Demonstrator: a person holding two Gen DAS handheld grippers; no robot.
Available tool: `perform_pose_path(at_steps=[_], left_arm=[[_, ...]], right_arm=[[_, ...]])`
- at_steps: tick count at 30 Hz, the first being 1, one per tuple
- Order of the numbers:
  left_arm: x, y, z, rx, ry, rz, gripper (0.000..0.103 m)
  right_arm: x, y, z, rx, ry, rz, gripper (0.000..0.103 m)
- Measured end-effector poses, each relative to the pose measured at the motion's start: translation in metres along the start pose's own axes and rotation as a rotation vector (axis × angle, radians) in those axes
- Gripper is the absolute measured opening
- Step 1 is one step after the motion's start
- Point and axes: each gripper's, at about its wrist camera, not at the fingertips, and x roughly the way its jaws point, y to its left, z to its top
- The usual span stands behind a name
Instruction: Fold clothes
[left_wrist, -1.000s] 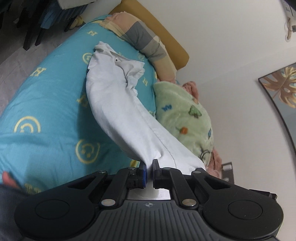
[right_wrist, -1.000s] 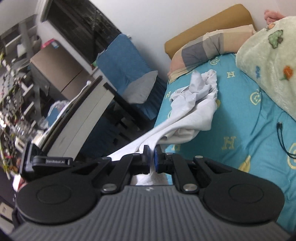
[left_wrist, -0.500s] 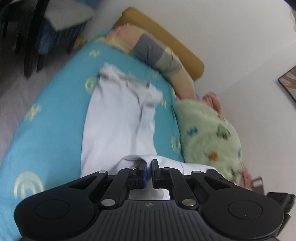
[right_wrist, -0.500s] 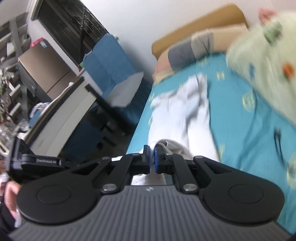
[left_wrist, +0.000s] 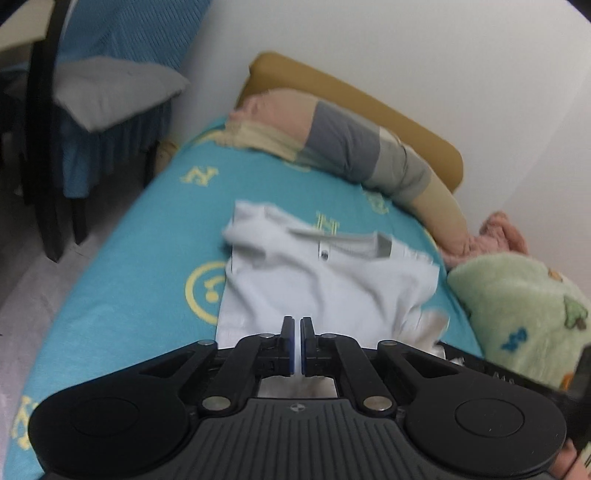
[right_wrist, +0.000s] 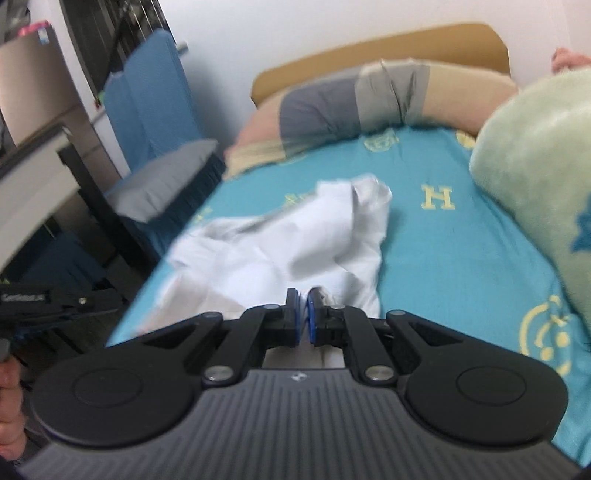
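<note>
A pale white shirt with a collar and button lies spread on the turquoise bedsheet, collar end away from me. My left gripper is shut on the shirt's near hem, the cloth pinched between its blue pads. In the right wrist view the same shirt looks rumpled on the sheet. The right gripper is shut on the near hem too. The left gripper's black body shows at the left edge of that view.
A striped bolster pillow and mustard headboard lie at the far end. A green fleece blanket is bunched on the right. A blue chair with a grey cushion stands left of the bed, beside a dark table edge.
Both grippers came down toward the bed with the hem. The shirt, hanging stretched and bunched before, now lies flatter on the sheet with its collar showing.
</note>
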Motion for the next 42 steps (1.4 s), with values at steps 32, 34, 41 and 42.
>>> perform_pose_path(at_steps=[32, 34, 41, 42], left_arm=[[-0.048, -0.013, -0.033, 0.120, 0.003, -0.070, 0.001], [-0.053, -0.015, -0.033, 0.127, 0.009, -0.016, 0.001], [-0.017, -0.005, -0.050, 0.140, 0.126, 0.143, 0.003], [-0.019, -0.007, -0.049, 0.141, 0.133, 0.144, 0.004]], right_arm=[[-0.047, -0.007, -0.064, 0.033, -0.017, -0.044, 0.077], [-0.047, -0.002, -0.066, 0.004, -0.024, -0.048, 0.077], [-0.042, 0.001, -0.068, -0.032, 0.006, -0.092, 0.076], [-0.045, 0.003, -0.066, -0.035, 0.010, -0.102, 0.076]])
